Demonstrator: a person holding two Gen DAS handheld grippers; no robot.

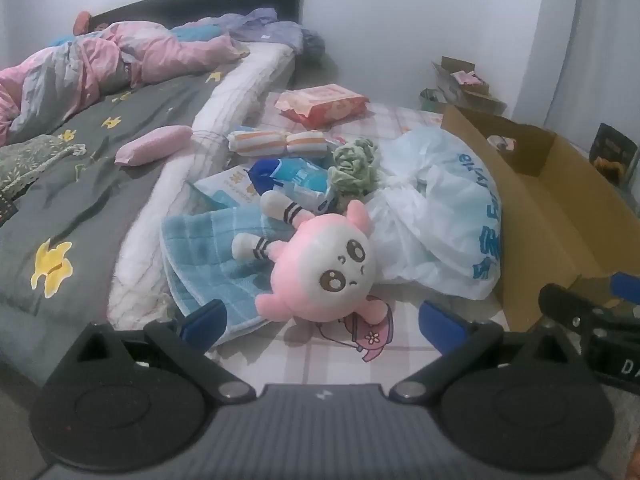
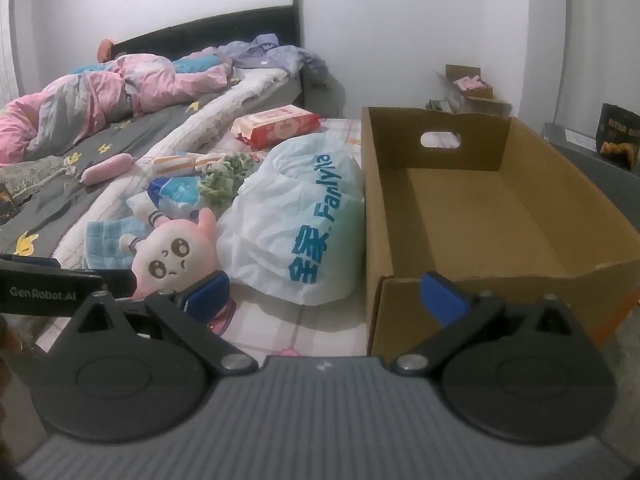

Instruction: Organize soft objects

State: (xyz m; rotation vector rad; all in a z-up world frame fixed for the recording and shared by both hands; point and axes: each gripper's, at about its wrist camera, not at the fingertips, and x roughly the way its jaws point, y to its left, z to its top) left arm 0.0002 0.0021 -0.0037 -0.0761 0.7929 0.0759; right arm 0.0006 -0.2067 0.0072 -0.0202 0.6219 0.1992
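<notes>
My left gripper (image 1: 322,318) is spread wide and holds nothing; its blue pads flank the near side of the pink plush toy (image 1: 320,268) without touching it. My right gripper (image 2: 324,292) is likewise spread and holds nothing, positioned at the near left corner of the cardboard box (image 2: 600,280).

The plush toy lies face-up on the checked mat (image 1: 320,356), just left of the box, with its striped legs resting on a blue towel (image 1: 200,252). The white plastic bag (image 2: 296,216) sits between the toy and the box, touching the box's left wall; its contents cannot be determined.

In the right wrist view, the visible floor of the box is bare.

Beyond the toy lie a green cloth bundle (image 1: 354,166), blue packets (image 1: 296,178) and striped rolled items (image 1: 276,143). Farther beyond the box's left side rests a red wipes pack (image 2: 276,126).
</notes>
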